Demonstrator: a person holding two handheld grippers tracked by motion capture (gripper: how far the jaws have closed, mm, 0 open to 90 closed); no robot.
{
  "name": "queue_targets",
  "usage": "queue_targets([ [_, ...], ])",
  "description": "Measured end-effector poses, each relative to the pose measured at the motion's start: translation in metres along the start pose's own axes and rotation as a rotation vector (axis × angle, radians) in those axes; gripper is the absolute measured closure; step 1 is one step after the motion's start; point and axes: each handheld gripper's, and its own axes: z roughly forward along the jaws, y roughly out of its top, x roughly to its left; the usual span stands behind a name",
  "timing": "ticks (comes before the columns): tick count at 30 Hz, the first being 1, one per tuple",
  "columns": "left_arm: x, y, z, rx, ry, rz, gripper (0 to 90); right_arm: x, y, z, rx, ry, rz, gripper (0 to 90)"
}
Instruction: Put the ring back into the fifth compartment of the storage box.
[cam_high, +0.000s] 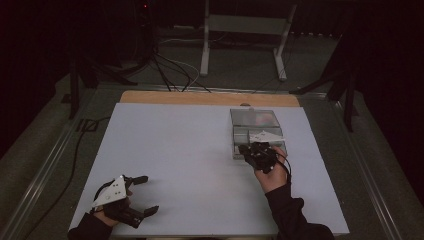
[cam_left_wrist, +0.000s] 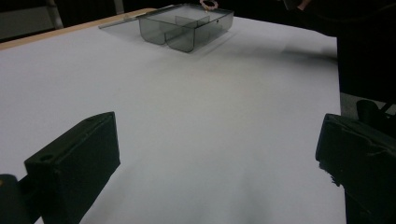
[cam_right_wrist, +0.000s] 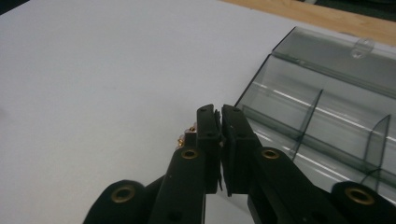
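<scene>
My right claw (cam_right_wrist: 220, 140) has its pads pressed together with nothing I can make out between them, and it sits at the near edge of the clear compartment box (cam_high: 255, 127), just over its front rim. The box rests toward the far right of the white bench (cam_high: 175, 150), lid swung back, dividers showing inside. My left claw (cam_high: 131, 196) hangs low over the near left corner of the bench, spread wide and empty, well apart from the box (cam_left_wrist: 187, 28), which lies far ahead of it across the bare surface.
</scene>
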Motion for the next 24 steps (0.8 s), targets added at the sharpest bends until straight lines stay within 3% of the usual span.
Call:
queue_targets([
  [24, 0.000, 0.000, 0.000, -0.001, -0.001, 0.003, 1.0, -0.037, 0.010, -0.002, -0.016, -0.071, 0.082, 86.9],
])
